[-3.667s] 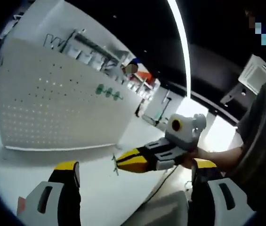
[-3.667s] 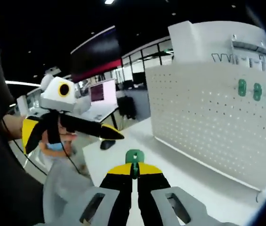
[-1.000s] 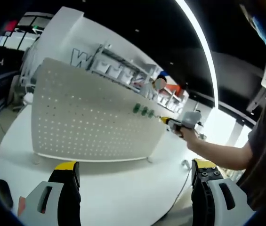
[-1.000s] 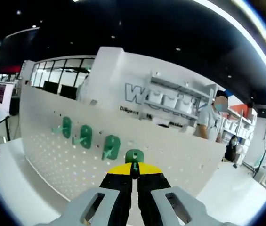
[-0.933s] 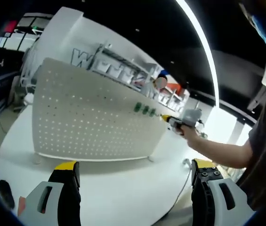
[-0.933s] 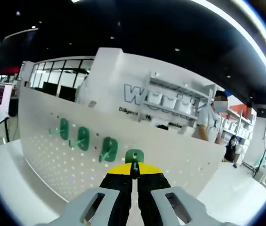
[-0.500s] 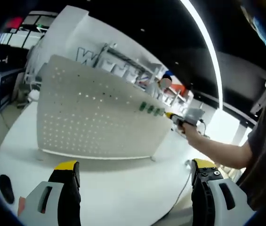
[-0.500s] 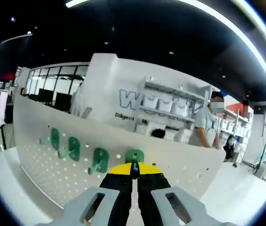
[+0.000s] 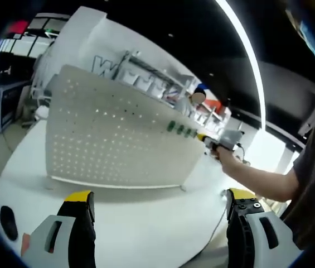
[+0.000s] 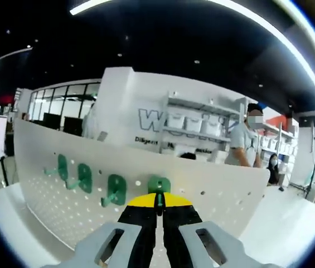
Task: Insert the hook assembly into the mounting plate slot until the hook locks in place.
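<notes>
In the right gripper view the right gripper (image 10: 158,202) has its yellow-tipped jaws pressed together on a green hook (image 10: 159,185), which stands just above the jaw tips and right against the face of the white perforated mounting plate (image 10: 213,195). Whether its back has entered a hole cannot be told; the jaws cover that part. To the left of the jaws three more green hooks (image 10: 85,176) sit in a row on the plate, their prongs pointing out. Beyond the plate's top edge are a white wall with shelving and large lettering, partly cut off by the plate, and a person (image 10: 245,146) standing to the upper right of the jaws.

In the left gripper view the left gripper (image 9: 157,206) has its jaws wide apart with nothing between them, low over a white round table (image 9: 135,223). The plate (image 9: 107,145) stands upright on the table well ahead of the jaws. The row of hooks (image 9: 180,129) shows small near its far upper corner, too small to make out in detail. The right gripper (image 9: 213,139) reaches there from the right, held by a hand on an outstretched arm.
</notes>
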Demonstrator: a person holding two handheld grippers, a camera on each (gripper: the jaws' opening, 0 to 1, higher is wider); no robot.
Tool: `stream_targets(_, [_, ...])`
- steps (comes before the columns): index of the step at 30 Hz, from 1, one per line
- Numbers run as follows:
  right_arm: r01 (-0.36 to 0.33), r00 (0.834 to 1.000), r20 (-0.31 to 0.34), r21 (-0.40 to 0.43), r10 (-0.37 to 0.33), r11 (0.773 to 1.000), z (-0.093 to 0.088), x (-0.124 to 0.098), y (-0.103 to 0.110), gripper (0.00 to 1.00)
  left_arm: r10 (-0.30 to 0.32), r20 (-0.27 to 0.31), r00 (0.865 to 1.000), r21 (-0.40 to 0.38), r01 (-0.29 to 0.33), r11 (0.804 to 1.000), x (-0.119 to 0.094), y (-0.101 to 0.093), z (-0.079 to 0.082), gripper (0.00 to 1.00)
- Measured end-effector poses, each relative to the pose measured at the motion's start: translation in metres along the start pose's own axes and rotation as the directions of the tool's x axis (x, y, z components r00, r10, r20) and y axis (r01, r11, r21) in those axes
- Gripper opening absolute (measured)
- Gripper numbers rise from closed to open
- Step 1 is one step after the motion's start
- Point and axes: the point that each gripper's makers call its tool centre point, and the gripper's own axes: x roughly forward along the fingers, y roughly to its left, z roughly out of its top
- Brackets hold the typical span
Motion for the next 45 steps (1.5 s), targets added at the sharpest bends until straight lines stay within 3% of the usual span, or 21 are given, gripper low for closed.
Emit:
stream_targets(16, [0.013, 1.0, -0.006, 0.041, -0.013, 0.999, -0.007, 0.003, -0.002, 0.01, 0.001, 0.005, 1.0, -0.008, -0.001, 1.0, 0.0, 0.0, -0.002, 1.0])
stream_targets(18, [0.014, 1.0, 0.003, 0.058, -0.014, 0.998, -0.007, 0.002, -0.003, 0.0, 0.0, 0.005, 1.0, -0.008, 0.0, 1.0, 0.0, 0.001, -0.002, 1.0])
stream_targets(20, [0.018, 0.996, 0.089, 0.114, -0.028, 0.993, 0.004, -0.002, -0.005, 0.0, 0.001, 0.006, 1.0, -0.008, -0.001, 1.0, -0.001, 0.001, -0.002, 1.0])
stream_targets(21, [0.033, 0.996, 0.074, 0.085, -0.039, 0.996, 0.0, -0.006, -0.008, 0.0, 0.002, 0.007, 1.0, -0.011, -0.002, 1.0, -0.001, 0.002, -0.001, 1.0])
stream_targets(24, [0.022, 0.994, 0.1, 0.102, -0.033, 0.995, 0.004, -0.009, -0.007, 0.0, 0.003, 0.008, 1.0, -0.014, -0.003, 1.0, -0.002, 0.003, -0.002, 1.0])
stream_targets(28, [-0.006, 0.995, 0.095, 0.094, -0.003, 0.996, 0.005, -0.005, -0.001, 0.0, 0.003, 0.002, 1.0, -0.012, -0.003, 1.0, 0.0, 0.004, -0.002, 1.0])
stream_targets(45, [-0.003, 0.997, 0.077, 0.136, -0.007, 0.991, -0.002, -0.003, 0.004, 0.0, 0.007, 0.008, 1.0, -0.012, -0.007, 1.0, 0.001, 0.006, -0.001, 1.0])
